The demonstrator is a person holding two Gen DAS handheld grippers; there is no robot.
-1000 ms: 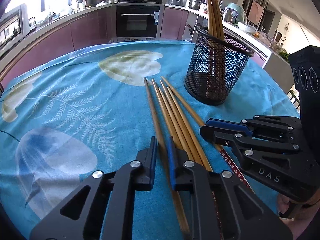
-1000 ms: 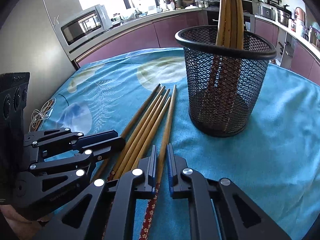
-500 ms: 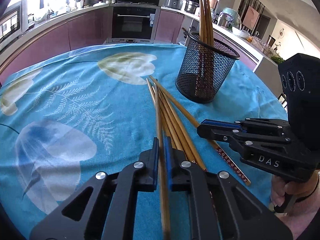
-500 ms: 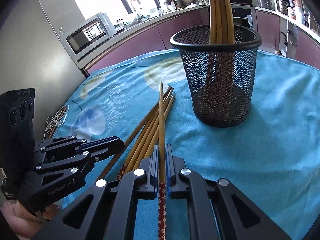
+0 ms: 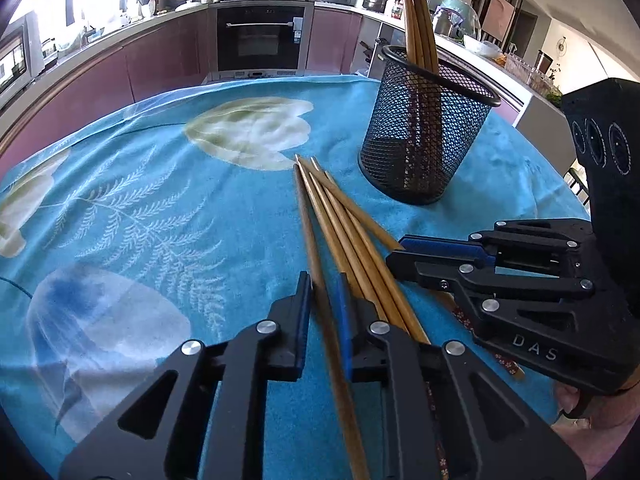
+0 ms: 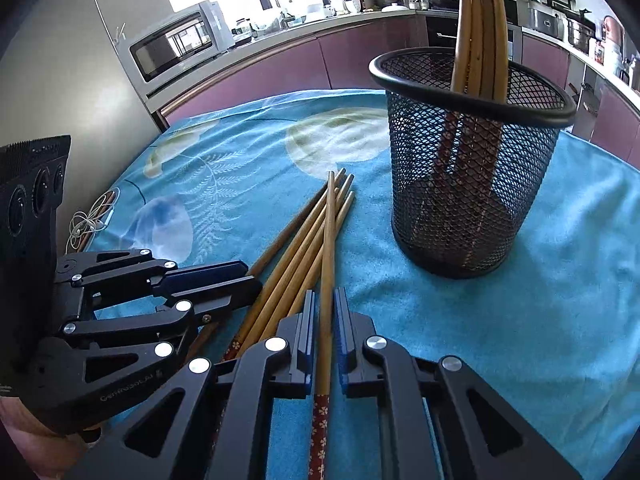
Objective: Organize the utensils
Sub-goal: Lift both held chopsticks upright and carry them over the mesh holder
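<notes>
Each gripper, left [image 5: 323, 288] and right [image 6: 326, 304], was clamped on one chopstick [image 6: 327, 256] pulled from the loose pile [image 5: 340, 220]. The mesh holder [image 6: 468, 168] stood at one o'clock. Gripped near one end, either stick could pivot and miss the rim.

One mesh holder [image 5: 424, 136], three chopsticks inside [image 6: 478, 28], five outside [image 5: 340, 224].

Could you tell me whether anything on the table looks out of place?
Yes: several chopsticks lie loose on the blue cloth beside the mesh holder, which already holds others upright; nothing looks spilled or damaged.
</notes>
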